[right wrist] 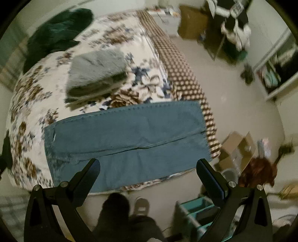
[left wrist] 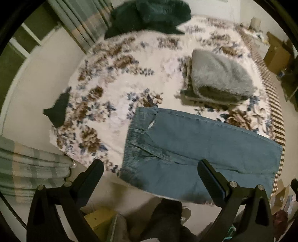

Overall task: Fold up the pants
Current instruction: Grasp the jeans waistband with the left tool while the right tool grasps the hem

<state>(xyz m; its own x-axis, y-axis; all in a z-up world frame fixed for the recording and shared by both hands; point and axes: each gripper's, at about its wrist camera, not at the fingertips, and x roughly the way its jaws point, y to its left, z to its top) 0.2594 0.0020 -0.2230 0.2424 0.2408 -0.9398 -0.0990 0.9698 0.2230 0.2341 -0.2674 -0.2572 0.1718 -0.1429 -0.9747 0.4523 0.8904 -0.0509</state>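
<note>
Jeans (left wrist: 201,147), blue denim, lie flat across the near edge of the bed (left wrist: 115,78), waistband to the left, legs running right, one leg laid beside the other. From the left wrist view, the left tongs (left wrist: 150,175) hang above the near edge of the denim, spread wide and holding nothing. On the floral bedspread behind the jeans sits a folded grey fleece garment (left wrist: 221,78) atop other folded items. A dark green blanket (left wrist: 149,14) is heaped at the far end of the bed. A small dark cloth (left wrist: 59,109) lies at the left edge. The person's shoe and dark trouser leg show below.

From the right wrist view, the right tongs (right wrist: 149,173) are likewise spread and empty, above the near leg of the jeans (right wrist: 126,134). The hems reach the bed's right edge, where a checked cover (right wrist: 178,70) hangs down. The grey fleece garment (right wrist: 96,72) lies just beyond the jeans. Cardboard boxes (right wrist: 238,149) stand on the floor to the right. This view is motion-blurred.
</note>
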